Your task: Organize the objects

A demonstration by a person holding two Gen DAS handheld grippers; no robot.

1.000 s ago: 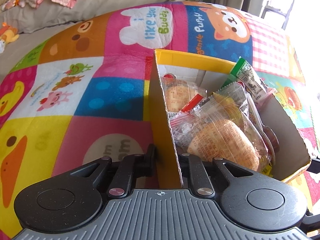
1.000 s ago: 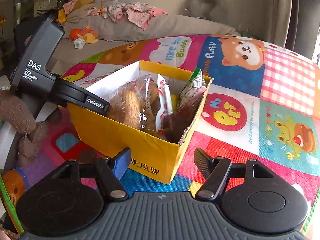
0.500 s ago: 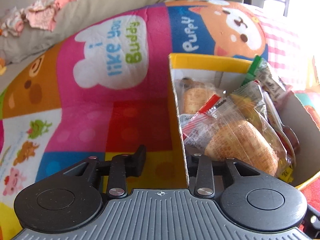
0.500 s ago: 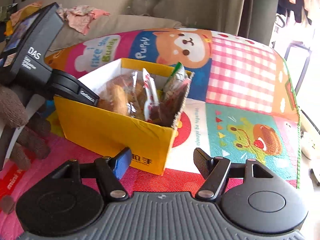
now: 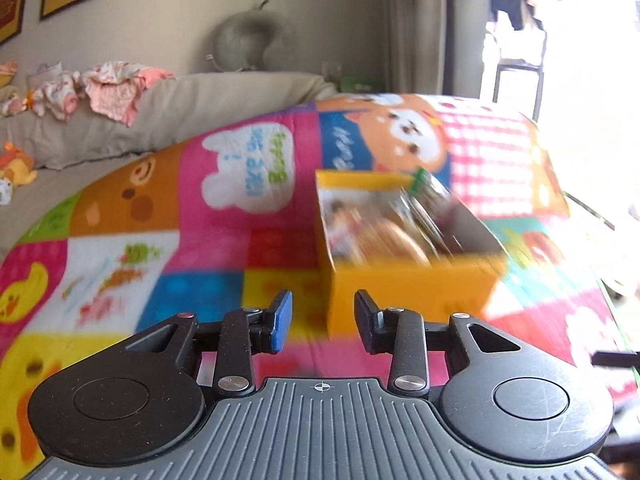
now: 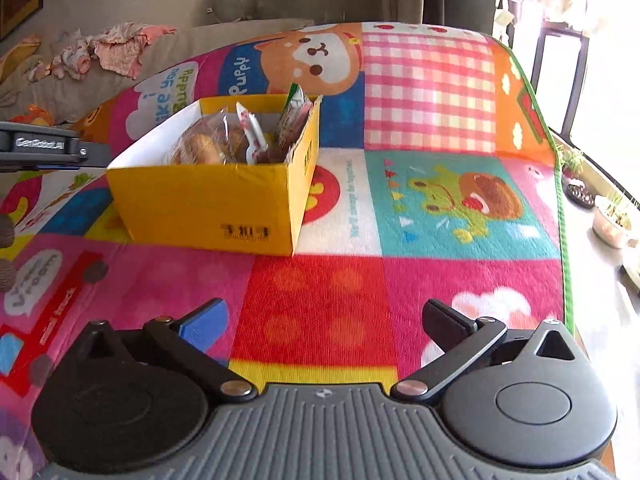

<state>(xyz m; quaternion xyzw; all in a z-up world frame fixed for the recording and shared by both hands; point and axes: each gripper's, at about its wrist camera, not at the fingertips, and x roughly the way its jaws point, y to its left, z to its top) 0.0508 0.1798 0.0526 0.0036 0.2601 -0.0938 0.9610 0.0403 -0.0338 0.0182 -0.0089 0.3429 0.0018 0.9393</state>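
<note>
The yellow box (image 6: 208,200) stands filled with snack packets (image 6: 224,144) on the mat (image 6: 320,300). Both the left gripper (image 5: 323,320) and the right gripper (image 6: 324,320) have just been opening, nothing between their fingers; organizing seems nearly finished.

Left tool (image 5: 323,320) gapes empty; right tool (image 6: 324,320), just opening, spreads wide

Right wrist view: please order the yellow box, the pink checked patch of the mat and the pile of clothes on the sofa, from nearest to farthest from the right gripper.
From the right gripper:
1. Yellow box, ahead and left, on the mat.
2. Pink checked patch, beyond the box, to the right.
3. Pile of clothes, far left, on the sofa behind the mat.
</note>
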